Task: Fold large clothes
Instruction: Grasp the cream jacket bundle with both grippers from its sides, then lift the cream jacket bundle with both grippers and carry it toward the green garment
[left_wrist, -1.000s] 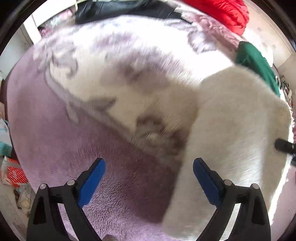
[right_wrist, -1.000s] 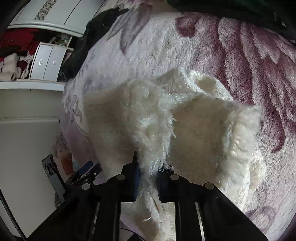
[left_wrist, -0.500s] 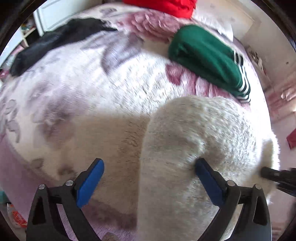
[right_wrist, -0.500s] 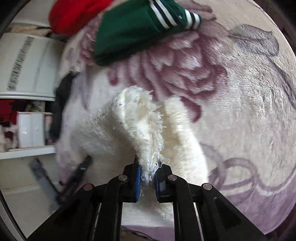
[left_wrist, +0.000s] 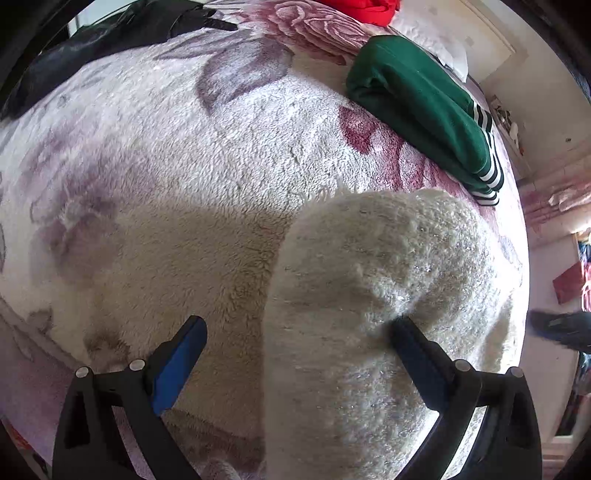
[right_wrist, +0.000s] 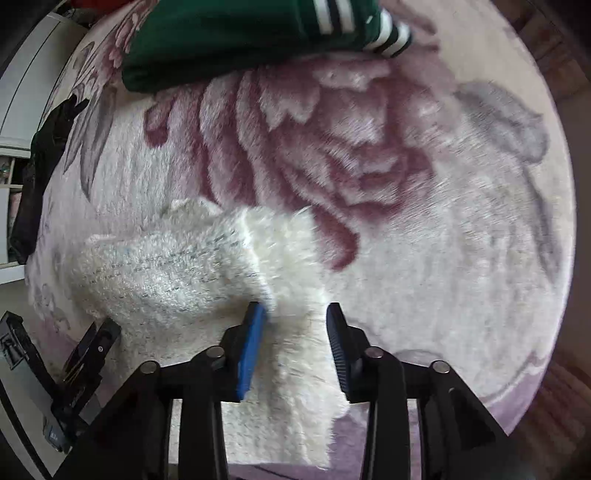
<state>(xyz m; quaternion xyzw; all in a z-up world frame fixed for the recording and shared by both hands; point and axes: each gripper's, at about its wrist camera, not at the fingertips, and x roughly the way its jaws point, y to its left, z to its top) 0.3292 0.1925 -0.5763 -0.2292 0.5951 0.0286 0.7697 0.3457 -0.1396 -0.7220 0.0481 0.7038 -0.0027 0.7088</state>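
A fluffy cream-white garment (left_wrist: 373, 295) lies folded on the flowered plush blanket (left_wrist: 221, 147); it also shows in the right wrist view (right_wrist: 177, 273). My left gripper (left_wrist: 295, 332) is open, jaws wide, with the garment's left edge between them and its right finger pressed into the pile. My right gripper (right_wrist: 295, 325) is open over the garment's right edge, holding nothing. The left gripper shows at the lower left of the right wrist view (right_wrist: 92, 350).
A folded green garment with white stripes (left_wrist: 424, 107) lies beyond the white one, also in the right wrist view (right_wrist: 258, 40). A black garment (left_wrist: 110, 37) and a red one (left_wrist: 362, 9) lie at the far edge. White cabinets (right_wrist: 22, 92) stand left.
My right gripper has opened and let go of the white garment's edge, which has dropped flat onto the blanket. My left gripper has stayed open over the garment.
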